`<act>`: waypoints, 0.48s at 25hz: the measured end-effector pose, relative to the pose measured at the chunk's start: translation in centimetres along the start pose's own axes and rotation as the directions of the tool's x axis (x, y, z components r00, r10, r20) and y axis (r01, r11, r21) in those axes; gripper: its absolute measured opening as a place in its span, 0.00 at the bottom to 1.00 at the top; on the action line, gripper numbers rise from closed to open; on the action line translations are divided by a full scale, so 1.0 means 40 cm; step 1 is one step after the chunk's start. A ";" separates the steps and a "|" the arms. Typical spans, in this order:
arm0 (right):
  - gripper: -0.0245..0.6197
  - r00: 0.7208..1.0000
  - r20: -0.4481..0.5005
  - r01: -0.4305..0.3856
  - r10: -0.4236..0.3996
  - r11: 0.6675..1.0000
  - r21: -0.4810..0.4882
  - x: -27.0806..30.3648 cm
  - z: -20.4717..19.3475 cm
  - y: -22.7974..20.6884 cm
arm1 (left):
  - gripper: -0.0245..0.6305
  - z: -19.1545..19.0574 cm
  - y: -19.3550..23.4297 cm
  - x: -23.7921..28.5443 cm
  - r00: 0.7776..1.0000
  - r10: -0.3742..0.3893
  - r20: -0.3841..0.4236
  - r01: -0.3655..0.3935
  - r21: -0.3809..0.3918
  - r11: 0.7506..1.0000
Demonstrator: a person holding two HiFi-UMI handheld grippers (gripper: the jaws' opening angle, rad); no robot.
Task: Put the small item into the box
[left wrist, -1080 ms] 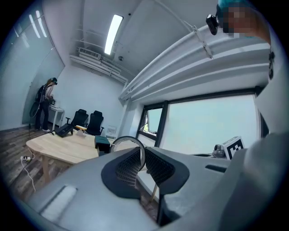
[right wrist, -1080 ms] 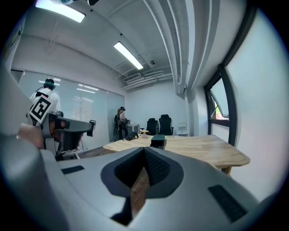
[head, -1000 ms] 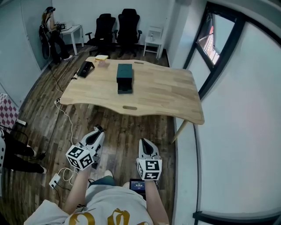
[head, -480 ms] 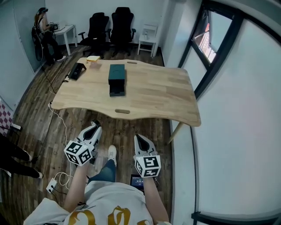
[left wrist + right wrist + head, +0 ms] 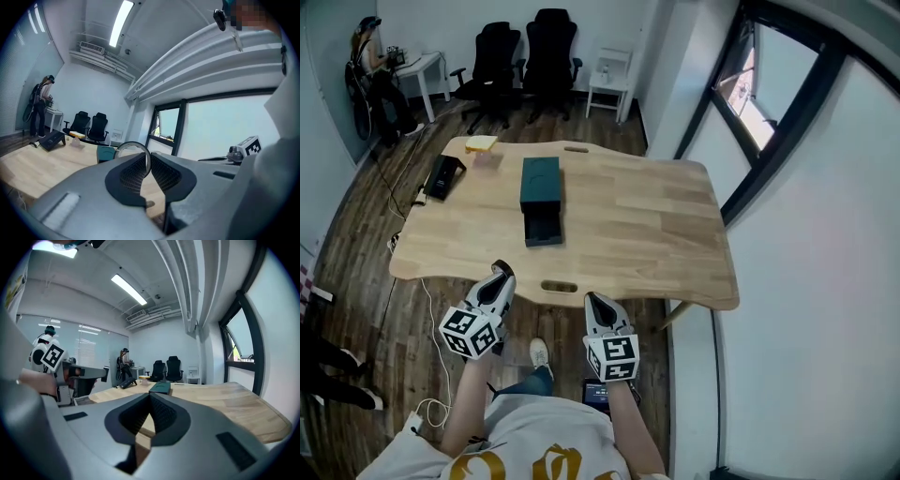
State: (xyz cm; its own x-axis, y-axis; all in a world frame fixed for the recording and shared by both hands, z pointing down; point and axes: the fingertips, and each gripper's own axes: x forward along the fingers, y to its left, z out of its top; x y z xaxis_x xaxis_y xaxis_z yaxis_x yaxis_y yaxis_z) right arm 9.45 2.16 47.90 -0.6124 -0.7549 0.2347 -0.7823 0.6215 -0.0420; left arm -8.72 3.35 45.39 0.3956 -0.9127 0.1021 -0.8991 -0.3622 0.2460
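Note:
A dark green box [image 5: 541, 187] lies on the wooden table [image 5: 637, 216], its drawer [image 5: 543, 228] pulled out toward me. My left gripper [image 5: 503, 272] hovers just short of the table's near edge, shut on a thin silvery ring [image 5: 126, 144] that stands up between its jaws; the box [image 5: 105, 152] shows behind it. My right gripper [image 5: 593, 299] is level with it on the right, shut with nothing in it. From the right gripper view the box [image 5: 160, 388] lies far ahead on the tabletop.
A black device [image 5: 442, 176], a yellow item [image 5: 481, 143] and a small pinkish thing [image 5: 487, 159] sit at the table's far left. Two black office chairs [image 5: 548, 42] and a white side table [image 5: 607, 89] stand beyond. A person [image 5: 370, 56] stands at far left. Cables trail on the floor.
The table has come closer as I walked toward it. Both grippers, held low before, now reach its near edge. Neither jaw state has changed.

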 end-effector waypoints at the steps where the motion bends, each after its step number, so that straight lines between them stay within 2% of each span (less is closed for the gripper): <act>1: 0.05 1.000 -0.014 0.010 -0.010 1.000 0.012 0.056 0.007 -0.021 | 0.09 0.014 0.040 0.040 1.000 -0.003 -0.005 0.003 0.002 1.000; 7: 0.05 0.997 -0.058 0.043 -0.041 0.999 0.028 0.376 0.061 -0.122 | 0.09 0.083 0.271 0.294 0.998 -0.024 -0.059 0.025 0.019 1.000; 12: 0.05 0.994 -0.076 0.081 -0.077 0.995 0.057 0.552 0.076 -0.185 | 0.09 0.077 0.377 0.445 0.990 -0.067 -0.123 0.074 0.053 0.996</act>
State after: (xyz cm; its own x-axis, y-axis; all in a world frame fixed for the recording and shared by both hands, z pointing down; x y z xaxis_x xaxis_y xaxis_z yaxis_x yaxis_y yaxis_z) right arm 1.36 -19.74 50.45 -0.5400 -0.7824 0.3101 -0.8347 0.5452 -0.0778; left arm -15.79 -18.95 47.95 0.4752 -0.8562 0.2029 -0.8759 -0.4383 0.2017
